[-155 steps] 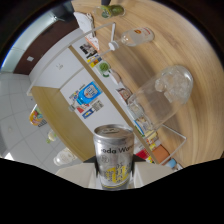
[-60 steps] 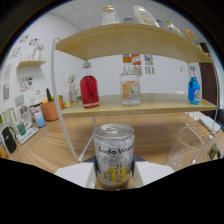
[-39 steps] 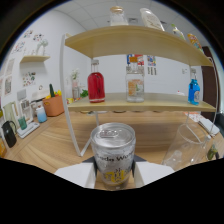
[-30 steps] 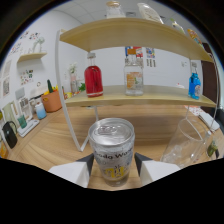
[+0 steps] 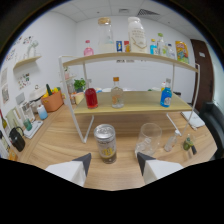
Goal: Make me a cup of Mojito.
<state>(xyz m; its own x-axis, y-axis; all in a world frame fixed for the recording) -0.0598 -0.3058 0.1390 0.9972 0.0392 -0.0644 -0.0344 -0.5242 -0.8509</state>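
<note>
A wooden table point(image 5: 55, 145) fills a white-walled office, with a two-level wooden shelf point(image 5: 131, 104) standing on it. The soda can point(image 5: 105, 143) stands upright on the table just ahead of the gripper point(image 5: 114, 163), in line with the gap between the fingers; they are spread wide and hold nothing. Beside the can, ahead of the right finger, stands a clear glass point(image 5: 148, 139). Beyond, the lower shelf carries a red bottle point(image 5: 91, 97), a clear bottle point(image 5: 117, 93) and a blue bottle point(image 5: 165, 95).

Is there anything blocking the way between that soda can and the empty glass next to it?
Nothing visible does. The soda can stands on the table just ahead of the open tongs, and the glass stands beside it across bare wood.
</note>
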